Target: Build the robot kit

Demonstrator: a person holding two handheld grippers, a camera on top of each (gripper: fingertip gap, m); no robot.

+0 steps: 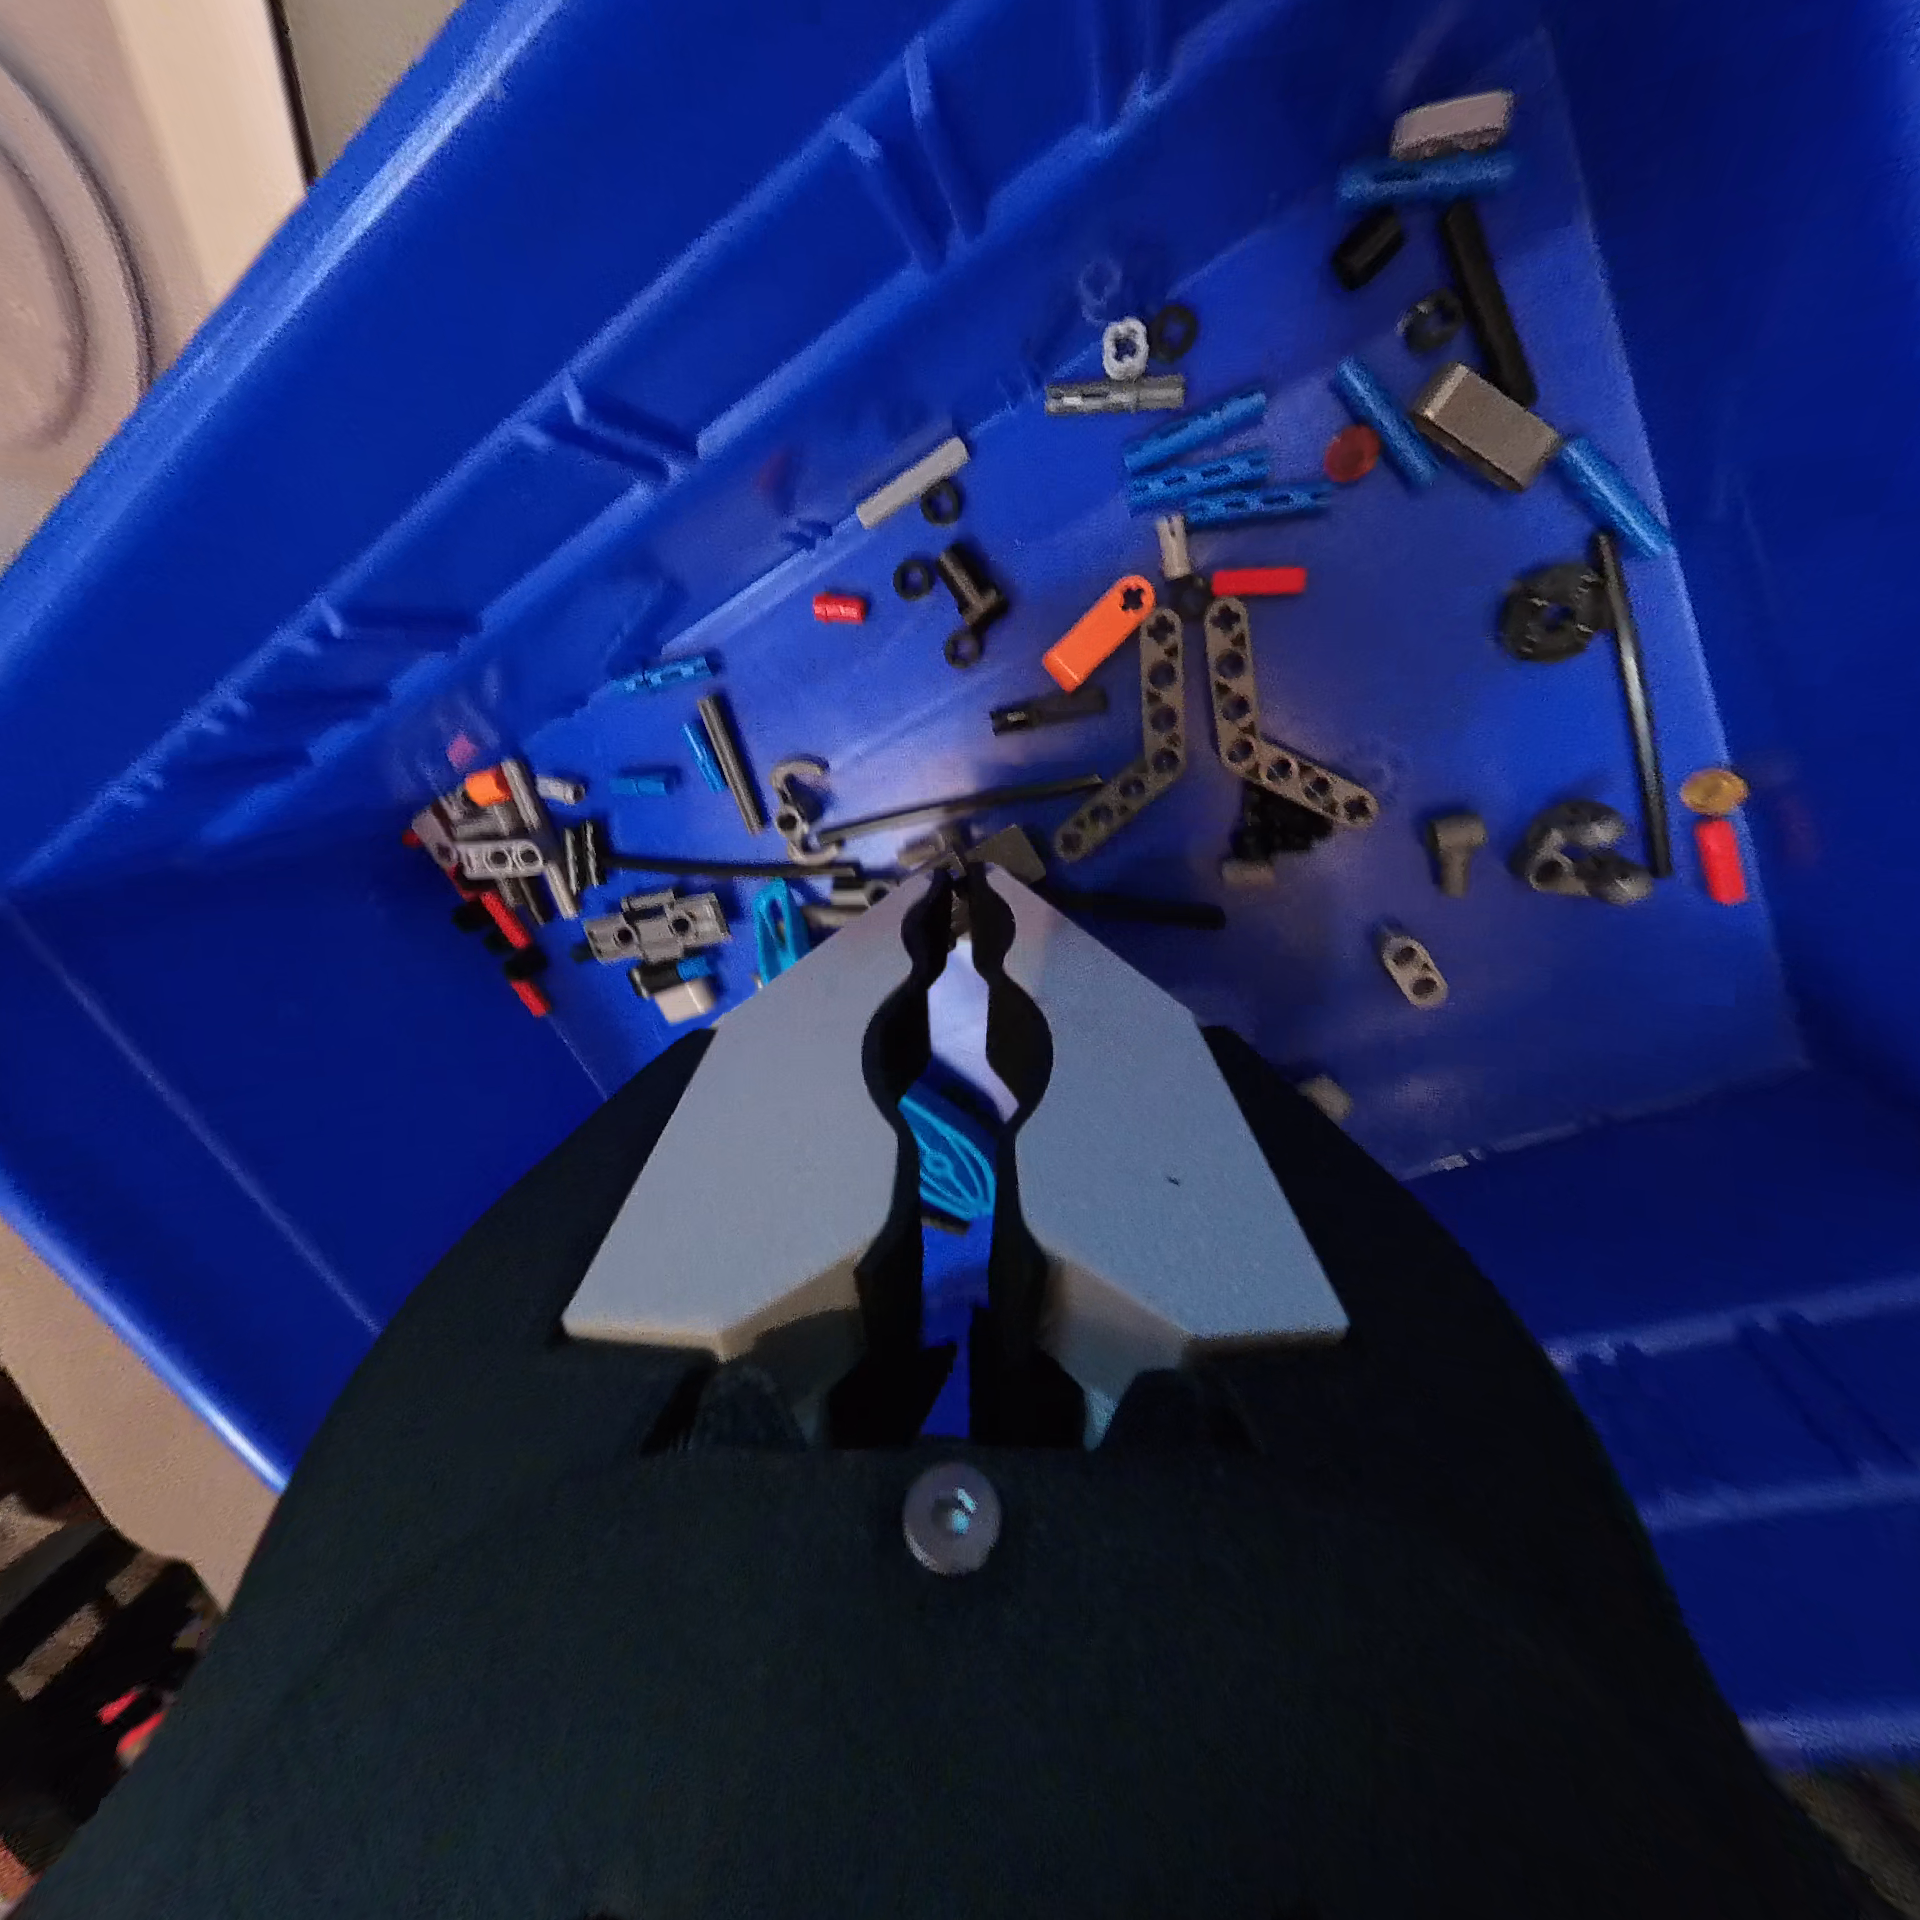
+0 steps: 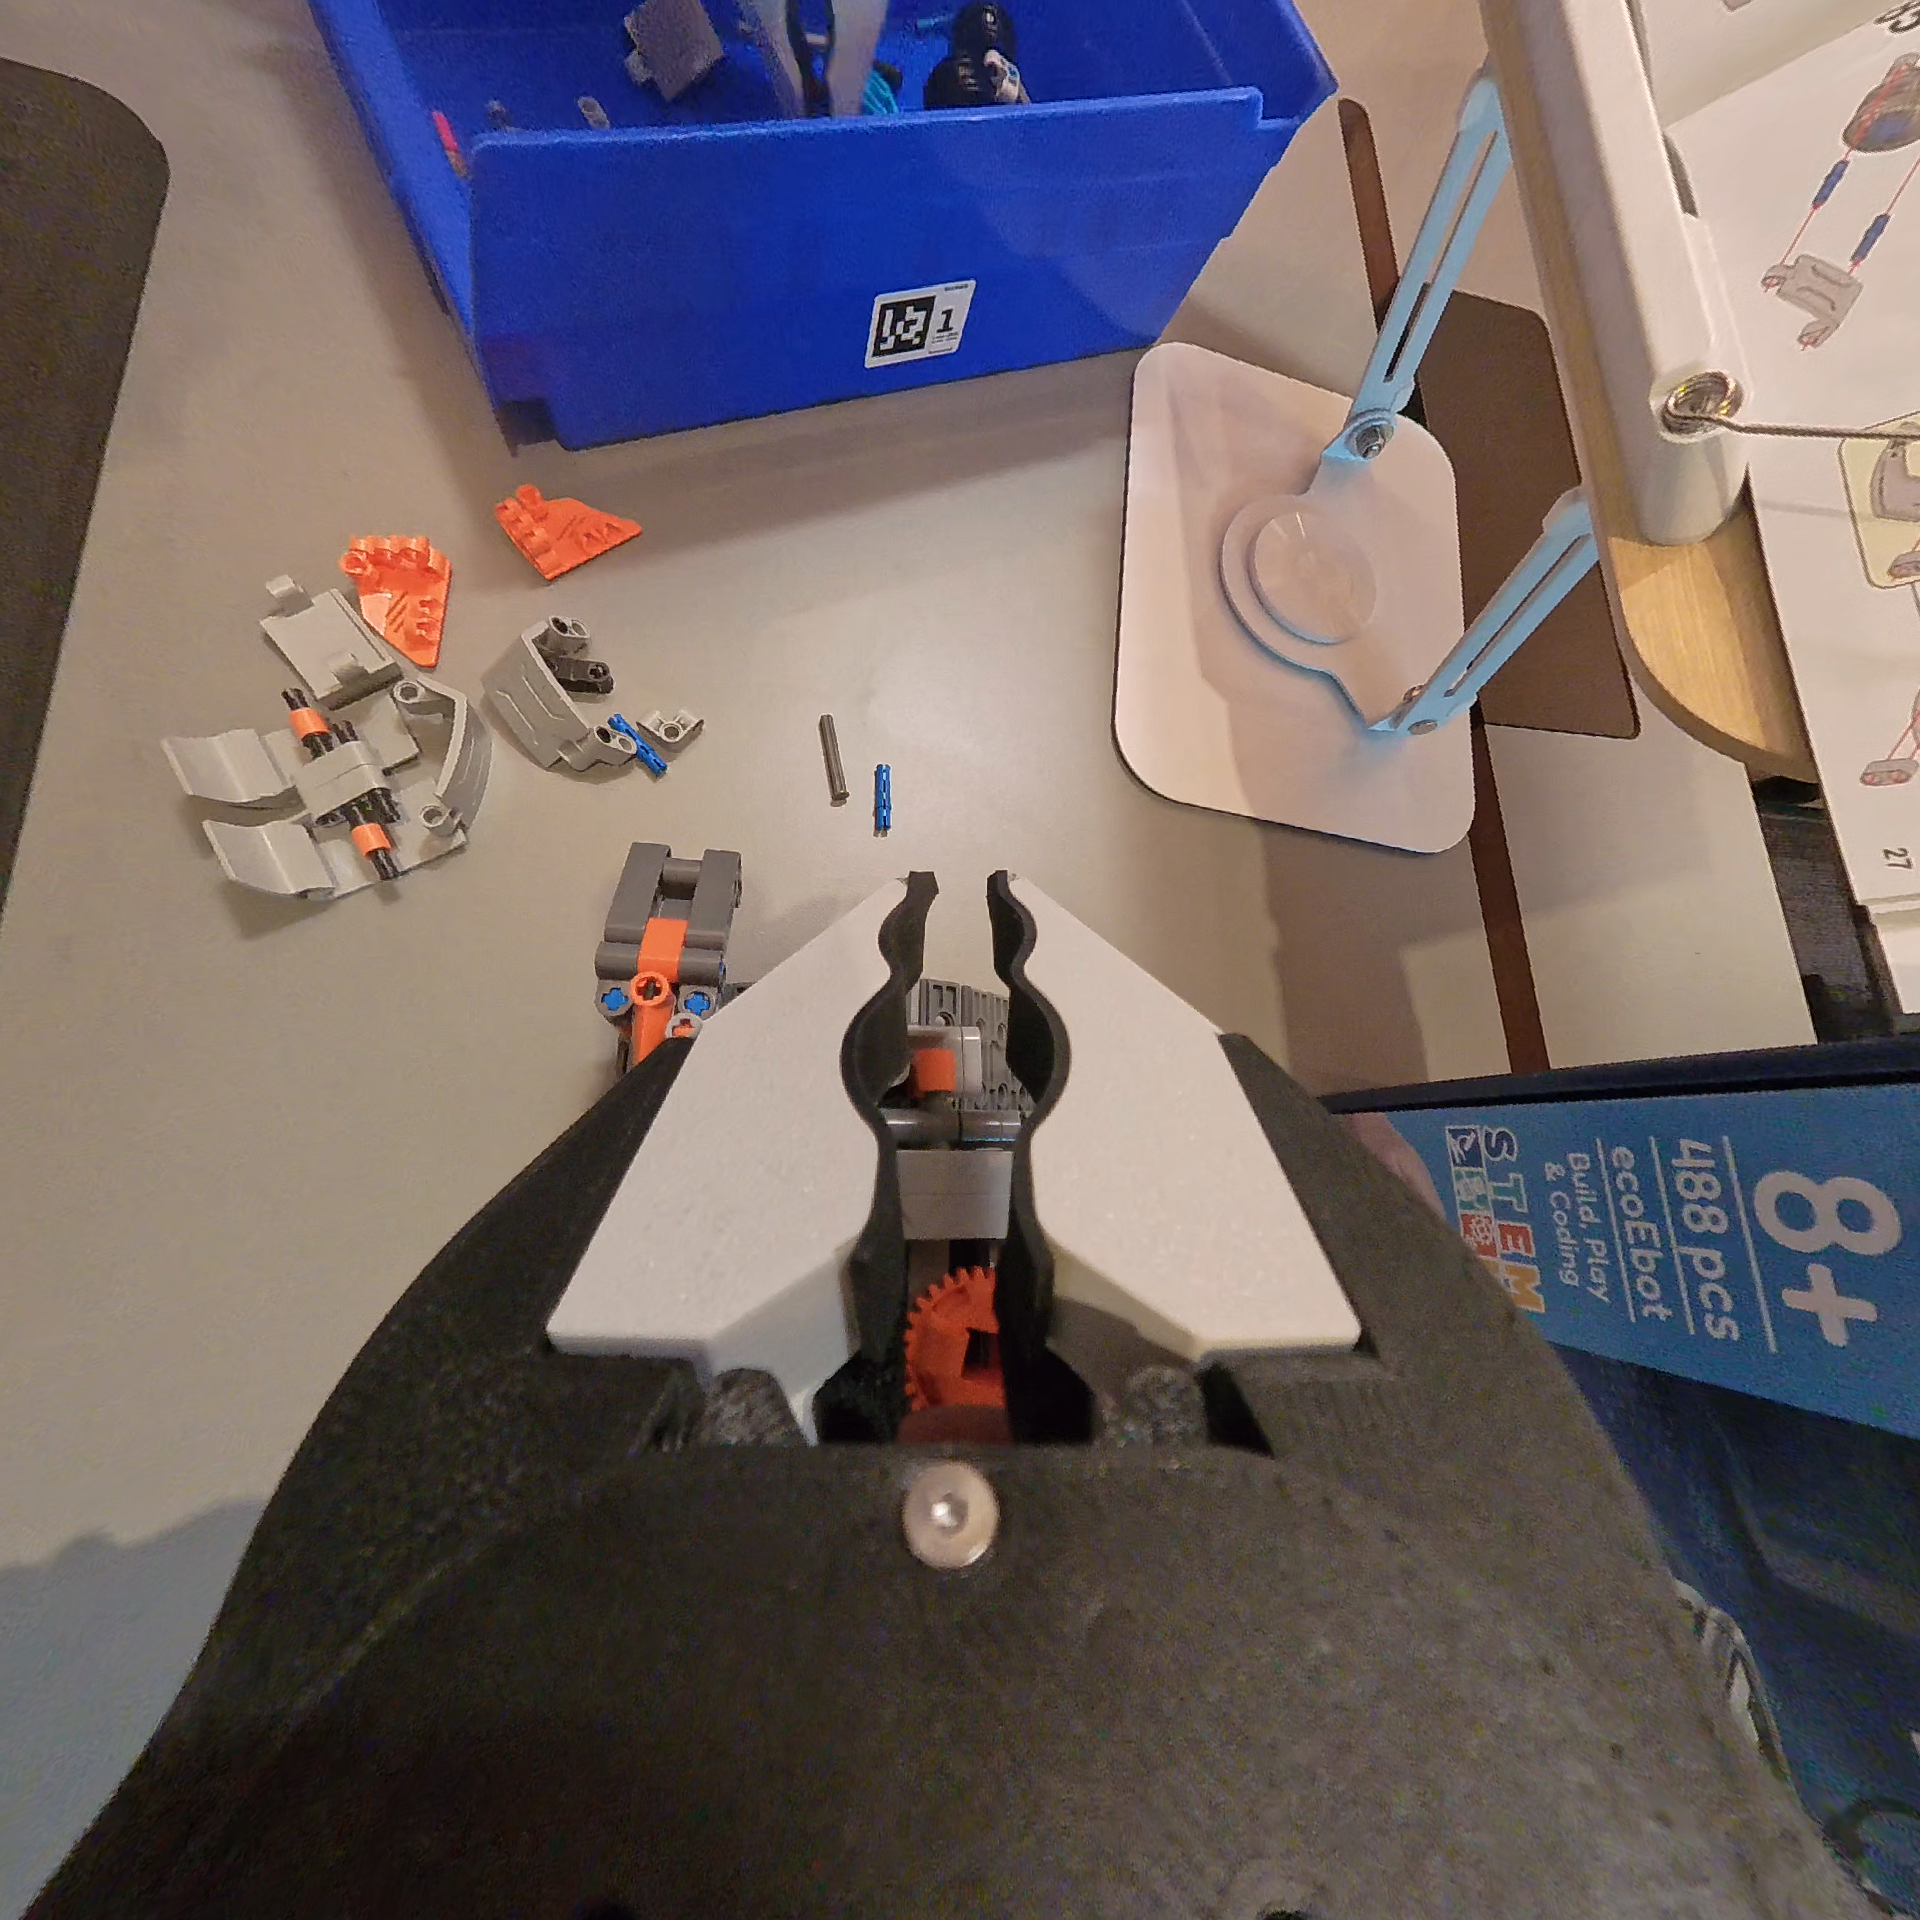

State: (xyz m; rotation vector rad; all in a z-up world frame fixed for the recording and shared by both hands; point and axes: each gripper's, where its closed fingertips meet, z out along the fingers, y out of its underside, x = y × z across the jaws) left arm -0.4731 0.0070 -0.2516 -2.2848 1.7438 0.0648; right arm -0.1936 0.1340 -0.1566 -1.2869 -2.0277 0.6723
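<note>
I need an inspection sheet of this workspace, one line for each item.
Surface: beige table, nothing spilled.
Parts: blue bin with loose small pieces, among them an orange piece and bent grey beams; on the table, grey-orange assembly, orange panels, dark pin, blue pin.
Clutter: blue box, white stand base, instruction book.
Grippers: left claw inside the bin, tips shut among thin black pieces; right claw over the assembly, grip unclear.
Cables: nothing seen.
Surroundings: dark pad at the table's edge.
</note>
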